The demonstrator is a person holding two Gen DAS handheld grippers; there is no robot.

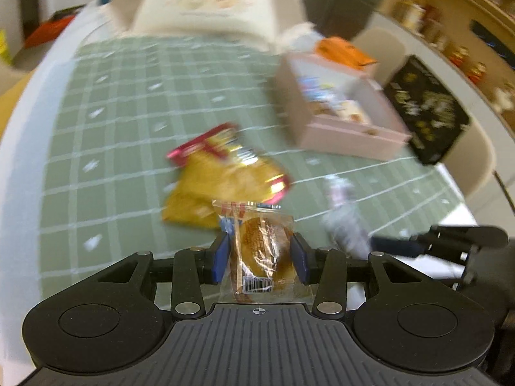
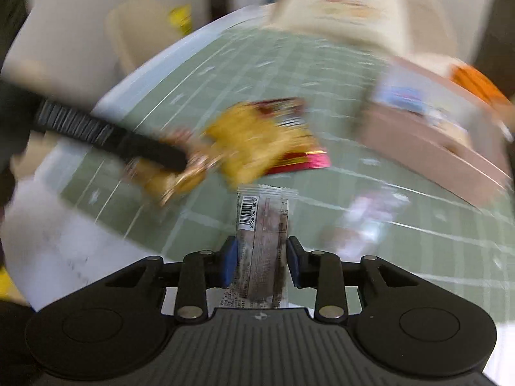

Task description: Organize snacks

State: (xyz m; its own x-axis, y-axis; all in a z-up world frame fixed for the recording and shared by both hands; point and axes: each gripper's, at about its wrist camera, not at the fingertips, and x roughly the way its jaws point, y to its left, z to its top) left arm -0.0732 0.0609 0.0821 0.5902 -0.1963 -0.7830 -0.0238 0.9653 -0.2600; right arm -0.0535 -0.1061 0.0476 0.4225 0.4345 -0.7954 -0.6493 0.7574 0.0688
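Left gripper: blue pads pressed against both flanks of a clear-wrapped round cake, wrapper pinched at its middle so the sealed ends stick out above and below; the pack looks lifted clear of the mat, though blur leaves this uncertain. Right gripper: pads clamped on a narrow clear-wrapped dark bar, held lengthwise along the fingers with the barcode end forward, probably because a long slim pack is steadier gripped across its short width. Both tools point steeply down at the green grid mat. Just beyond the left gripper lies a yellow-and-red snack bag, flat on the mat. A small pale wrapped item lies to its right, between the two tools; too smeared to identify. Farther off, at the mat's right edge, sits an open pink box already holding several packs, an orange packet at its far end. Judgement: the box is the collecting bin, and both held snacks are bound for it. A black package rests beside the box. A cream bag stands at the far edge of the mat.
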